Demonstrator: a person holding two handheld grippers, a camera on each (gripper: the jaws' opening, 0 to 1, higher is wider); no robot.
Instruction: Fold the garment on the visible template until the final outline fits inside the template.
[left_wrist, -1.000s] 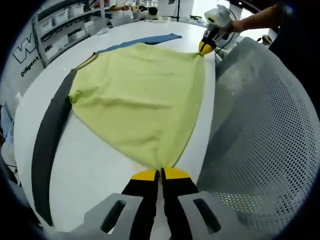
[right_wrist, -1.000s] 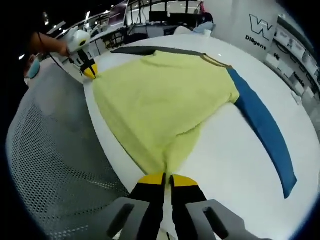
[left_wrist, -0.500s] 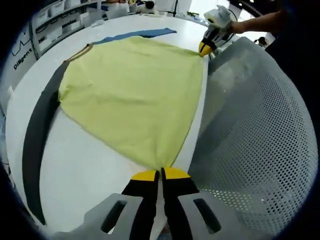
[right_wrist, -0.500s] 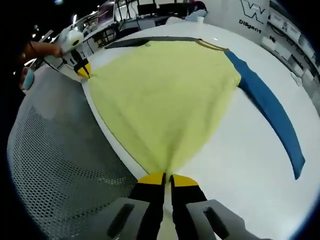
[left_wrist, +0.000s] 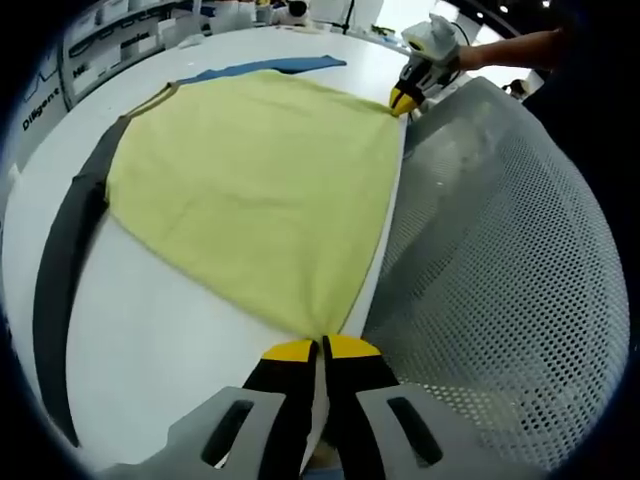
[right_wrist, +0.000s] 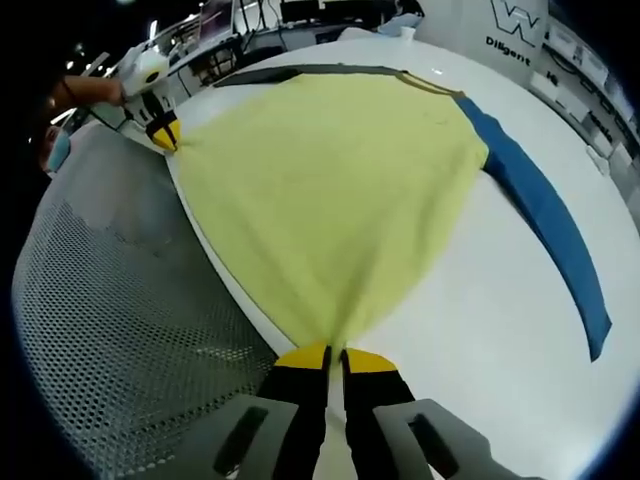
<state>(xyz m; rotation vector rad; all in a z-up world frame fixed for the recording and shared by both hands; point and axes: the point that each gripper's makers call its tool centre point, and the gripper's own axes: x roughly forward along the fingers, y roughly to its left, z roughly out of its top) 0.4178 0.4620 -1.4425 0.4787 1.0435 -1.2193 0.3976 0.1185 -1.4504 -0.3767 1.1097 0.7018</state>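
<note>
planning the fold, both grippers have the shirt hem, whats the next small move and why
Probably carry the hem forward over the shirt toward the collar. The left gripper and right gripper are each shut on a hem corner at the table edge, the yellow body is stretched flat, and the grey sleeve and blue sleeve lie spread out.

Garment (left_wrist: 260, 190) spread flat on the table (left_wrist: 160, 330), hem along the near edge. Left tool (left_wrist: 320, 350) clamped on one hem corner at that edge; right tool (right_wrist: 335, 357) clamped on the other, seen at the far corner in the left gripper view. One sleeve (left_wrist: 60, 270) trailing outward on the table left of the body, other sleeve (right_wrist: 545, 220) stretched out on the opposite side. Mesh chair back (left_wrist: 500, 260) just off the near table edge, beside both tools. Shelves (left_wrist: 110, 25) beyond the far side.
</note>
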